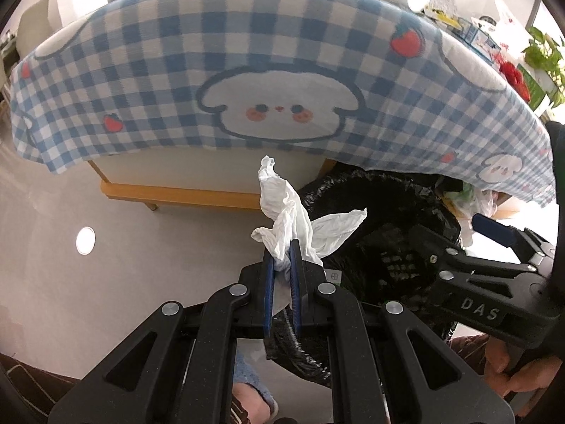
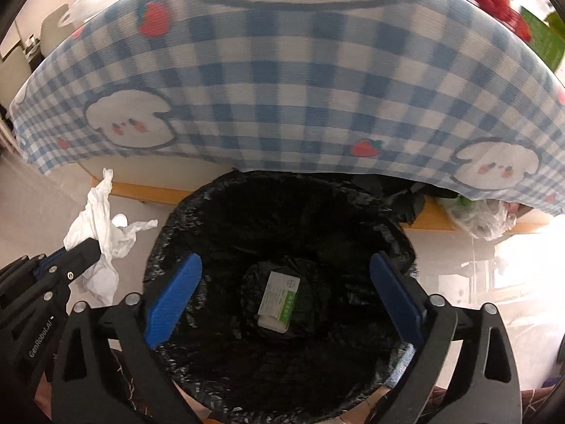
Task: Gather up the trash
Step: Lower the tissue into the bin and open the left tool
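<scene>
Both my wrist cameras look steeply down, close above the bin (image 2: 282, 212); both share its rim below the tablecloth (image 1: 247, 53).

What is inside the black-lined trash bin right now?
One small white-and-green cardboard box lies at the bottom of the black-lined trash bin. Dark liner folds could hide smaller scraps; none show.

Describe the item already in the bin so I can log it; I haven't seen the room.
Below the blue checked tablecloth stands a bin lined with a black bag. At its bottom lies a small flat carton, white with a green stripe, the only pale thing inside.
</scene>
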